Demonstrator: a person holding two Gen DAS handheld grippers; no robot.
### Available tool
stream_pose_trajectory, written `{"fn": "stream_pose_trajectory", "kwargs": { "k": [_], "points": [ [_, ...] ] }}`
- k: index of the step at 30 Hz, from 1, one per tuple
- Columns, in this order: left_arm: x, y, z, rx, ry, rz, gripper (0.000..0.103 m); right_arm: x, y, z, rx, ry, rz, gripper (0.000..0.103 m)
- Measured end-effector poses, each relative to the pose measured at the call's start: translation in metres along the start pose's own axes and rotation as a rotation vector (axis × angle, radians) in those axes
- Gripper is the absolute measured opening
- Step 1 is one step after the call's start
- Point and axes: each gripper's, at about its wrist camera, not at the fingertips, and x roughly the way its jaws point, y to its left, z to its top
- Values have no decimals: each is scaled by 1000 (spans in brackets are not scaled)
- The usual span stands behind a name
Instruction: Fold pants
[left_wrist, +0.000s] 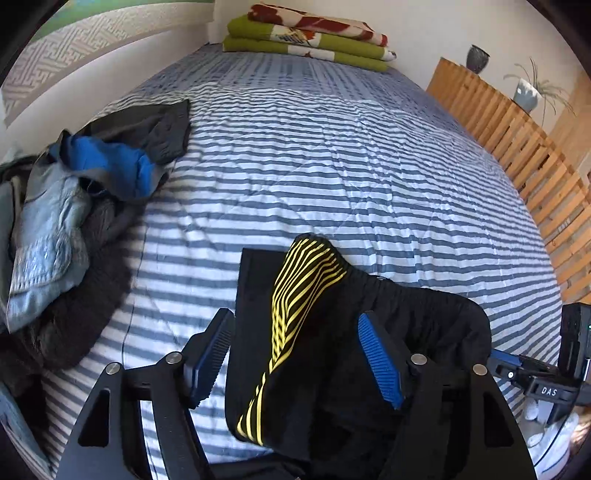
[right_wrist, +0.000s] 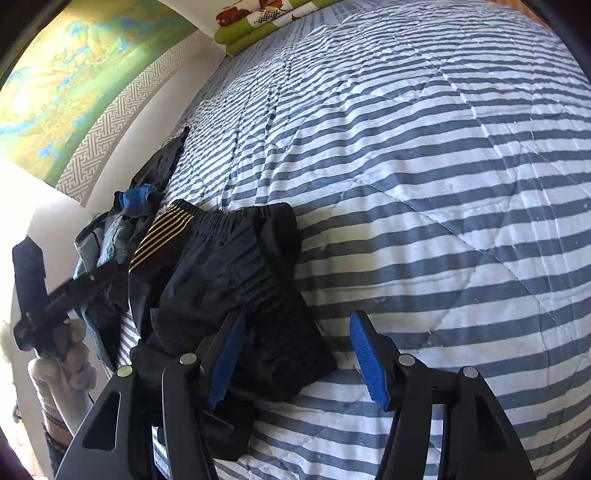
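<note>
1. Black pants (left_wrist: 424, 332) with yellow-striped side panel lie bunched on the quilted striped bed (left_wrist: 332, 147).
2. Left gripper (left_wrist: 295, 362) fingers spread, fabric between, ungripped.
3. Right gripper (right_wrist: 295, 362) fingers apart, empty.

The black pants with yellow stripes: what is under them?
The black pants lie on the striped bed cover. The part of the cover beneath them is hidden.

Both wrist cams ride my claws, angled steeply down, close over the bed (left_wrist: 332, 147) — shared: black pants (left_wrist: 424, 332), striped quilt.
</note>
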Motion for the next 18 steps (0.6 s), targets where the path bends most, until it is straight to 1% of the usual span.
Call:
{"fn": "stream_pose_trajectory", "kwargs": {
  "k": [3,5,6,7,8,9,10,11,12,14,17,18],
  "points": [
    [39,-15,20,72,66,65,74,17,7,0,-14,41,7,59],
    [68,-21,27,77,119,63,74,27,9,-2,-23,66,-6,59],
    [79,-22,28,77,137,54,73,29,10,-2,-30,60,-8,59],
    [89,-25,28,89,144,55,56,28,11,-1,-36,60,-3,59],
    [95,-28,26,106,148,76,34,28,12,0,-39,66,16,59],
    [99,-30,26,111,156,82,5,27,12,1,-43,70,28,58],
    [98,-30,26,102,151,70,4,26,11,1,-45,64,24,46],
    [94,-28,26,93,131,59,4,24,12,1,-52,58,11,26],
    [87,-26,27,84,106,53,3,22,13,2,-59,58,4,22],
    [66,-17,32,51,61,33,3,14,13,5,-54,30,-2,21],
    [18,-3,40,10,-33,-34,3,-11,16,9,-51,-31,-8,21],
    [-2,4,42,-10,-75,-79,3,-23,18,10,-47,-60,-5,21]
  ]
}}
